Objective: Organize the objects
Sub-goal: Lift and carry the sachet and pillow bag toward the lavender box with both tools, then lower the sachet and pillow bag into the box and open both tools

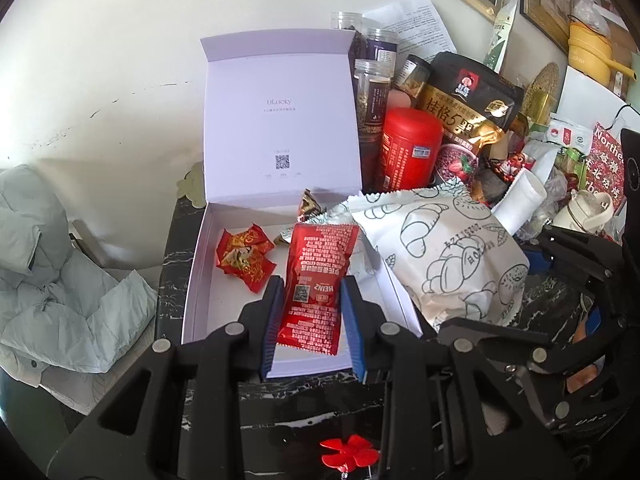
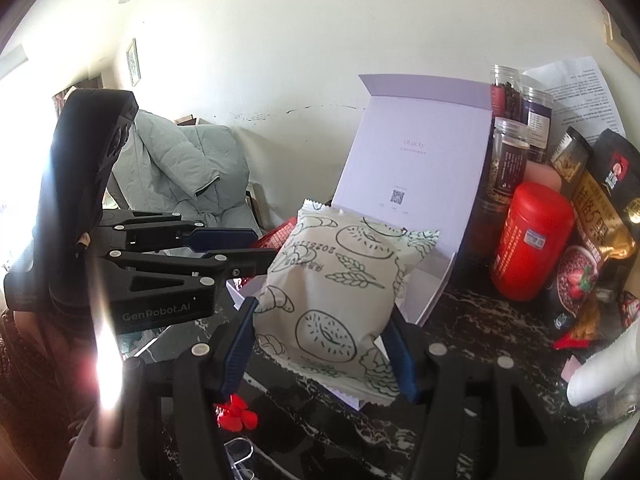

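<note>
A red ketchup packet (image 1: pixel 316 280) is being pinched by the left tool (image 1: pixel 313 300) above the near end of the open white box (image 1: pixel 200 264), whose lid is being propped upright. Red candies (image 1: pixel 244 256) are lying inside the box. A white bread bag (image 2: pixel 336 296) is being gripped by the right tool (image 2: pixel 320 340) over the box's right edge, above the dark marble surface (image 2: pixel 472 320).

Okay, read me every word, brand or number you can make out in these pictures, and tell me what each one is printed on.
"ULucky": inside the white box lid.
"HEINZ", upside down: red sachet in the left gripper.
"GenRobot.AI": left gripper body, in the right wrist view.
"5", among large gold Chinese characters: black oat bag.
"North...", cut off: red card.
Date digits on the bread packet in the right gripper: too blurred.
Jar labels: too small.
</note>
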Demonstrator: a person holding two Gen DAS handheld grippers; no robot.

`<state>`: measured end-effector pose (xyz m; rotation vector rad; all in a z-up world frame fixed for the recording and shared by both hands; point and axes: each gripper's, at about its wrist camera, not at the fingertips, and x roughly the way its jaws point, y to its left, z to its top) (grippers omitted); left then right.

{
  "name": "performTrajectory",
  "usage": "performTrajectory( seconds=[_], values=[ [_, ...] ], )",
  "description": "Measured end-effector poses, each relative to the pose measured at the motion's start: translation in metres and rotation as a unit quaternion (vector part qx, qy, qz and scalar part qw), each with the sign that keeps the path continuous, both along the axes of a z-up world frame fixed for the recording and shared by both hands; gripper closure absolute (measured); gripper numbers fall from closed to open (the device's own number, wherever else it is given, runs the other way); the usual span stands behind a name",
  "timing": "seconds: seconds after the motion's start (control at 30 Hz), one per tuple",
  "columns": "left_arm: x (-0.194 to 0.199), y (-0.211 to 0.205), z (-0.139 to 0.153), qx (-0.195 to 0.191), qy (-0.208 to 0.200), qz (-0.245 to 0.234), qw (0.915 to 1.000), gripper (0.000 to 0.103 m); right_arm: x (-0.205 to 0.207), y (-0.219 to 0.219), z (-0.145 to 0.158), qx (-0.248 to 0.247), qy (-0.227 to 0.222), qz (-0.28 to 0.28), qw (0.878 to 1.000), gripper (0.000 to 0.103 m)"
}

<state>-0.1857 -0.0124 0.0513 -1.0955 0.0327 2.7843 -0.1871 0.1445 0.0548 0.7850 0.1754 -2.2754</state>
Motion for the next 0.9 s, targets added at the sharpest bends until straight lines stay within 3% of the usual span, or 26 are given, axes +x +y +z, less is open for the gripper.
performTrajectory(
  seconds=[0.27,0.53,0.9],
  values=[
    [-0.031,-0.02,0.012,0.002,0.025,0.016,0.9996,0.075,-0.032,-0.017,0.013,0.0,0.022,0.006,1.0,0.042],
    [-0.069,-0.033,0.006,0.0,0.021,0.023,0.9995,0.075,-0.063,-0.034,0.017,0.012,0.035,0.011,0.999,0.042],
    [-0.12,-0.047,-0.013,-0.012,0.005,0.037,0.9992,0.075,-0.128,-0.048,-0.001,0.004,0.01,0.002,1.0,0.042]
  ],
)
